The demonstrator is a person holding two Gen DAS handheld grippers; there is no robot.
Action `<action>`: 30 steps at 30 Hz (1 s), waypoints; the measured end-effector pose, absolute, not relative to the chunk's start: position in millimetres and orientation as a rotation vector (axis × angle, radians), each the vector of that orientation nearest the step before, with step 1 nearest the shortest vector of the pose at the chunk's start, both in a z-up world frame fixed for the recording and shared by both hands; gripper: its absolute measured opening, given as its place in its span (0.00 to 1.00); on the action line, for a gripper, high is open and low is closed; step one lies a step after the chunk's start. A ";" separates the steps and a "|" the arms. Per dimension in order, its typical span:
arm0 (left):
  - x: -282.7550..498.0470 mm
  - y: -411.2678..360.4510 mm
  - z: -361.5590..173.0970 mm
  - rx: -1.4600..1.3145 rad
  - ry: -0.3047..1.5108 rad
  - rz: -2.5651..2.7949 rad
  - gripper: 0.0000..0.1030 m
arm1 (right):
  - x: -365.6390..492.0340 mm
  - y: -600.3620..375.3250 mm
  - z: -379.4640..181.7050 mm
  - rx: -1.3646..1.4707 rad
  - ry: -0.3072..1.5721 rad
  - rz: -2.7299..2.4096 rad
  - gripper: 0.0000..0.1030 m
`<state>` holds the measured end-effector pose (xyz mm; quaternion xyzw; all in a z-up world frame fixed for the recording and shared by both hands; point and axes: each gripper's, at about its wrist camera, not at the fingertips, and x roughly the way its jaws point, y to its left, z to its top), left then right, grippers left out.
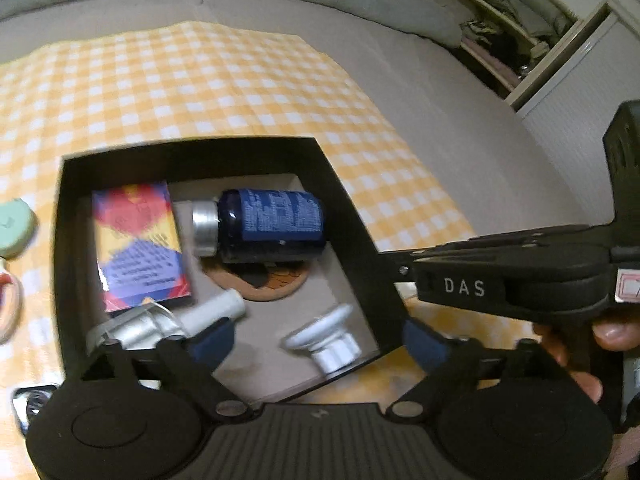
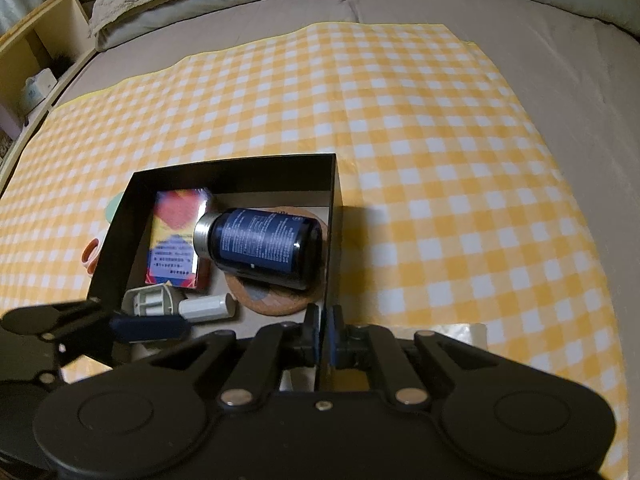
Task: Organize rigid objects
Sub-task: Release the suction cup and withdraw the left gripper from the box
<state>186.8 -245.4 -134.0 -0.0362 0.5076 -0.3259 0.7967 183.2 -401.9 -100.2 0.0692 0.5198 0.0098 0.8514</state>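
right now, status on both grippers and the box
Left gripper open over the black box, nothing between pads. Right gripper shut on box wall. White suction knob lying inside; nothing blocking.

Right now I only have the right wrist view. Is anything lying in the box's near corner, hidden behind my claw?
Observer: Yes. A white disc-topped knob lies on its side on the floor of the black box, in that corner.
Operator: Is the left claw gripping anything?
Observer: No. The left claw is wide open over the box's near end and grips nothing.
Operator: What is that green sliver past the box's left wall?
Observer: A mint-green round case, lying on the checked cloth outside the box.
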 end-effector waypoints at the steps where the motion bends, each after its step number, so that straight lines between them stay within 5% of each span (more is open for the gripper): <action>1: 185.6 -244.6 -132.1 -0.062 1.081 -0.687 0.94 | 183.5 -400.3 -100.1 0.138 1.097 0.018 0.06; 30: 161.9 -152.9 -87.6 0.111 0.900 -0.516 0.98 | 186.0 -386.0 -99.3 0.019 1.107 -0.009 0.06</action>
